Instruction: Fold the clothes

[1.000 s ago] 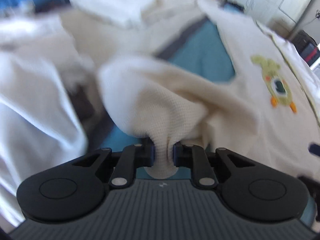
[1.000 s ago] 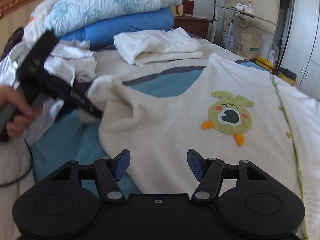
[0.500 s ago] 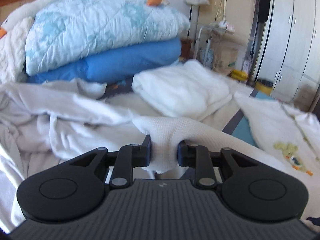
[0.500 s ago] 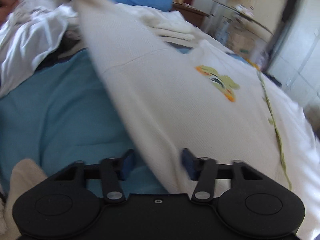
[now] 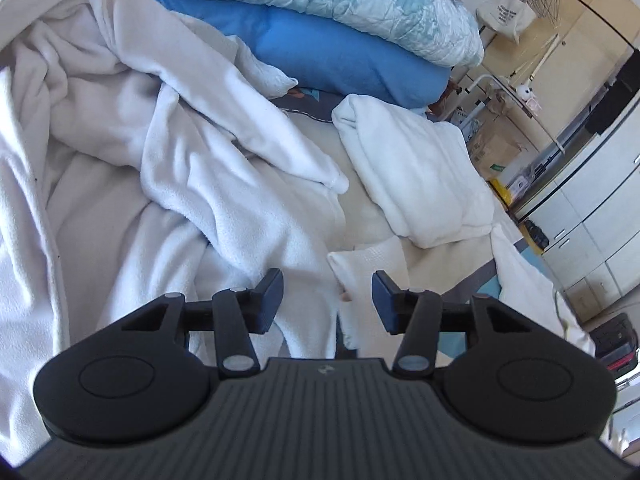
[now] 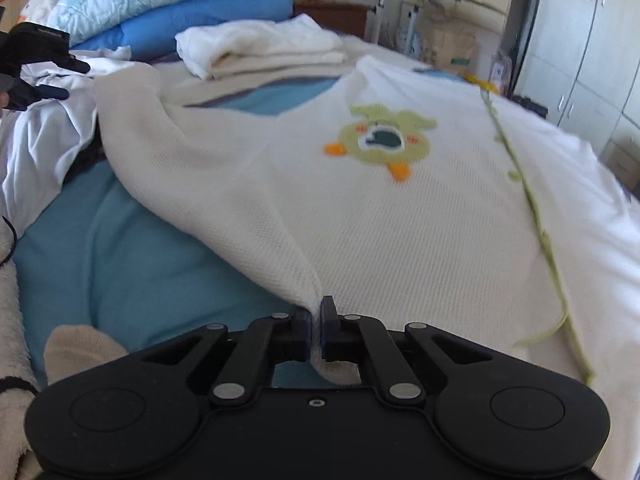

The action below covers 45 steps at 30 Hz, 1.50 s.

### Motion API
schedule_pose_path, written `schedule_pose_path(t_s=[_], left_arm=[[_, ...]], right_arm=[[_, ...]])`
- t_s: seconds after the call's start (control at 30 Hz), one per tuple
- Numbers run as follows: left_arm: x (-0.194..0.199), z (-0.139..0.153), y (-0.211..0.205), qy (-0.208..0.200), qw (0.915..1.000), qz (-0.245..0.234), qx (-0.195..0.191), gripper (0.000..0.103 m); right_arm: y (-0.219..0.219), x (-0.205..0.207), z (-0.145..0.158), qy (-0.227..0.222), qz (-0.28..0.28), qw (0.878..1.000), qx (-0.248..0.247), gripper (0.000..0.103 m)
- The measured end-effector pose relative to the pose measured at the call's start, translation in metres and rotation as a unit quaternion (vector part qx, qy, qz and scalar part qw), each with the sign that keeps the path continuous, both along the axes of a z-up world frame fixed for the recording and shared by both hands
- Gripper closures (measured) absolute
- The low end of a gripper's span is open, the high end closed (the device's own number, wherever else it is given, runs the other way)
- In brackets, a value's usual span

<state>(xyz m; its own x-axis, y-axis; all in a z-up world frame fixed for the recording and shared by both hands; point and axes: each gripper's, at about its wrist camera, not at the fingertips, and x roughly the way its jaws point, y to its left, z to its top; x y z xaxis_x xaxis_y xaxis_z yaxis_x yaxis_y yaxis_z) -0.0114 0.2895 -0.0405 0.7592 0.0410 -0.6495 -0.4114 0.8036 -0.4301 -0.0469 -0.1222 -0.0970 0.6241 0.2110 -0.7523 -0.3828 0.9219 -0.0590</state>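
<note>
- The right gripper [image 6: 316, 334] is clenched on the near hem corner of the sweater [image 6: 400, 232]; a fold of cream knit is pinched between the closed jaws.
- The sweater is spread on the bed [image 6: 152, 276], with a green duck patch [image 6: 382, 140] facing up and a green yarn line [image 6: 532, 216] seen along its right side.
- One sleeve [image 6: 132, 120] is draped off to the left, towards a white robe [image 5: 140, 152].
- The left gripper [image 5: 327, 300] is released, its jaws held wide apart with nothing between them; the sleeve cuff [image 5: 368, 264] is seen lying just beyond and below it.
- Folded white clothes [image 6: 260, 50] are stacked farther back on the bed.
- Behind them, a pale quilt [image 5: 320, 4] is piled on a blue blanket [image 5: 340, 60].
</note>
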Motion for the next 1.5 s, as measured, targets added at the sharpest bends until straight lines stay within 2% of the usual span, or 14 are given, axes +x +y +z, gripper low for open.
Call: schedule_pose_path(t_s=[0.13, 0.3, 0.43, 0.5, 0.53, 0.57, 0.6, 0.67, 0.87, 1.03, 1.1, 1.2, 1.4, 1.5], left_arm=[[0.001, 0.000, -0.006, 0.004, 0.9998, -0.019, -0.009, 0.051], [0.016, -0.014, -0.036, 0.049, 0.9949, -0.088, -0.004, 0.025], [0.043, -0.033, -0.071, 0.104, 0.9836, -0.146, 0.022, 0.025], [0.059, -0.044, -0.075, 0.123, 0.9827, -0.138, 0.012, 0.024], [0.067, -0.048, -0.077, 0.131, 0.9819, -0.136, 0.009, 0.026], [0.072, -0.052, -0.078, 0.136, 0.9808, -0.139, 0.010, 0.038], [0.077, -0.056, -0.080, 0.142, 0.9796, -0.142, 0.011, 0.075], [0.079, -0.054, -0.086, 0.131, 0.9786, -0.155, 0.033, 0.101], [0.035, 0.009, -0.075, -0.019, 0.9904, -0.086, 0.107, 0.101], [0.041, -0.013, -0.076, 0.033, 0.9908, -0.093, 0.093, 0.100], [0.047, -0.024, -0.070, 0.042, 0.9911, -0.111, 0.060, 0.099], [0.041, -0.026, -0.060, 0.011, 0.9946, -0.102, 0.012, 0.100], [0.022, -0.004, -0.054, -0.047, 0.9974, -0.052, 0.017, 0.101], [0.018, 0.003, -0.062, -0.056, 0.9961, -0.046, 0.050, 0.101]], right_arm=[[0.003, 0.000, 0.000, 0.000, 0.005, 1.000, -0.012, 0.099], [0.002, -0.002, -0.006, 0.002, -0.001, 1.000, -0.010, 0.098], [0.005, -0.001, -0.008, -0.001, -0.002, 1.000, -0.018, 0.097], [0.004, -0.001, -0.007, -0.001, -0.004, 1.000, -0.015, 0.097], [0.003, -0.001, -0.007, 0.000, -0.004, 1.000, -0.011, 0.097], [0.002, -0.002, -0.006, 0.001, -0.005, 1.000, -0.007, 0.097], [0.001, -0.003, -0.005, 0.001, -0.005, 1.000, -0.001, 0.097], [-0.002, -0.007, -0.002, -0.002, 0.001, 1.000, 0.017, 0.097], [-0.013, -0.017, 0.005, -0.006, 0.024, 0.998, 0.066, 0.097], [-0.009, -0.008, -0.005, 0.025, 0.015, 0.998, 0.053, 0.097], [-0.008, -0.008, -0.004, 0.026, 0.015, 0.998, 0.055, 0.097], [-0.014, -0.008, -0.003, 0.027, 0.015, 0.997, 0.074, 0.097], [-0.024, -0.008, 0.004, 0.035, 0.019, 0.992, 0.119, 0.096], [-0.029, -0.005, 0.002, 0.046, 0.017, 0.990, 0.131, 0.096]])
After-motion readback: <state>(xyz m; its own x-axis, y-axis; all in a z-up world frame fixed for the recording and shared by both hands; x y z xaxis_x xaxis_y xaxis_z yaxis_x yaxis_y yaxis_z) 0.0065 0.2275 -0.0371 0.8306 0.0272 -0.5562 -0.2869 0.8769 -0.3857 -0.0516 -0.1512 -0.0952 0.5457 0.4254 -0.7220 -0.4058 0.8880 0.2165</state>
